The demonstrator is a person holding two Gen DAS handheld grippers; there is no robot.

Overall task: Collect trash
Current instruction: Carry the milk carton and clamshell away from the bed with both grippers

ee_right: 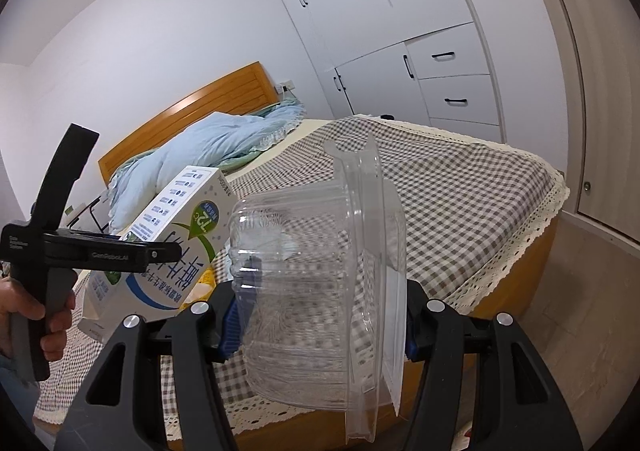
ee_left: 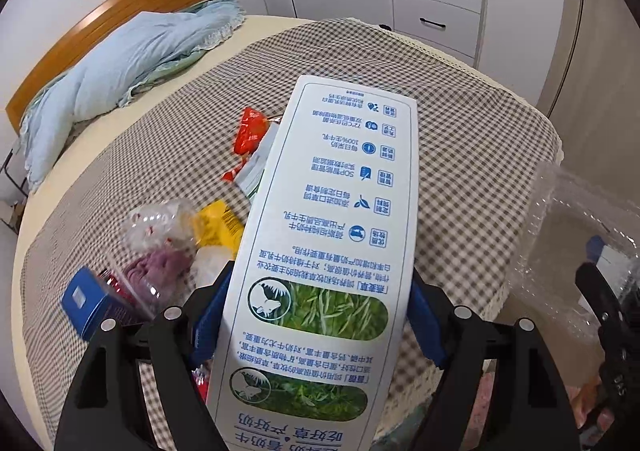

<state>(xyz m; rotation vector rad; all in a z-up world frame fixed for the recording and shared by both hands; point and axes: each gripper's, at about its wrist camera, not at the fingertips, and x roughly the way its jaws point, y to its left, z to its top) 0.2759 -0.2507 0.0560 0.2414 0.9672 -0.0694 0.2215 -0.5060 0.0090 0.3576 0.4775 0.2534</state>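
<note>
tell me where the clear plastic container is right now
The clear plastic container is clamped in the right gripper, held above the checked bedspread, right of the milk carton.

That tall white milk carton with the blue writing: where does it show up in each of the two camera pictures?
Left wrist view: the milk carton fills the centre, clamped between the left gripper's blue pads.
Right wrist view: it sits at lower left, behind the clear plastic container in the right gripper.
Shared landmark: the blue pillow by the wooden headboard.
</note>
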